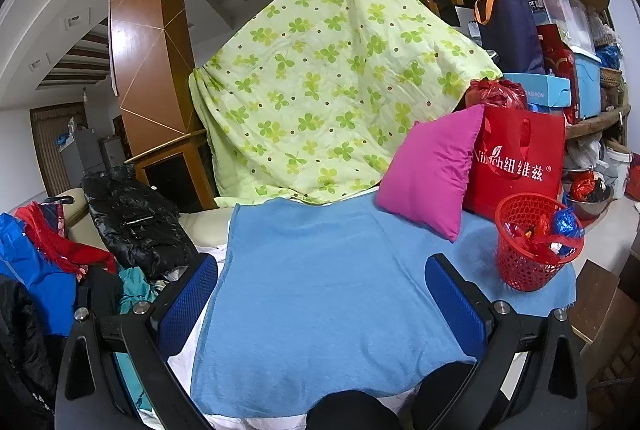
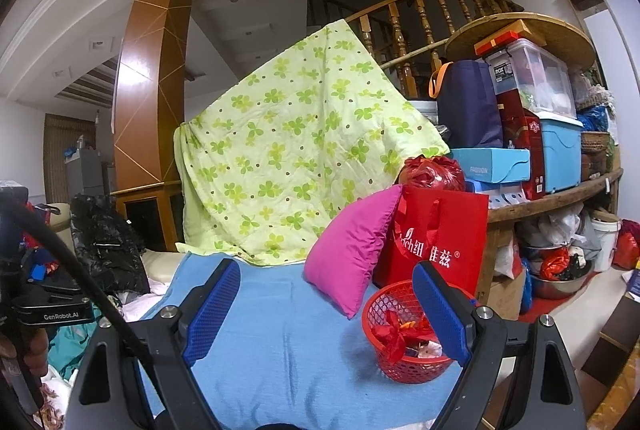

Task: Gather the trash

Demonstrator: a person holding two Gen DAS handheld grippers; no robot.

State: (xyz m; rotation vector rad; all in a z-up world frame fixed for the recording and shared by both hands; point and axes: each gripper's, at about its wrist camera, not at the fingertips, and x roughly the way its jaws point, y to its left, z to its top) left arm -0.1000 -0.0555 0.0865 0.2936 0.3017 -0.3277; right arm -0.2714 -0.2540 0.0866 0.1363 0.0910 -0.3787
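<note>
One red basket (image 2: 404, 340) beside right fingers (image 2: 440, 314)

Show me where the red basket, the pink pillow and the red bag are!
red basket (image 1: 528, 266), left wrist view, on its mesh wall.
pink pillow (image 1: 430, 170), left wrist view, middle of its front.
red bag (image 2: 436, 226), right wrist view, its front panel.

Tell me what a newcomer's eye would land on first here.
First the big green clover-print quilt draped over the stair railing, hanging down to the blue cloth. Then the bright pink pillow leaning against a red shopping bag, and in front of them the red mesh basket holding shiny wrappers.
</note>
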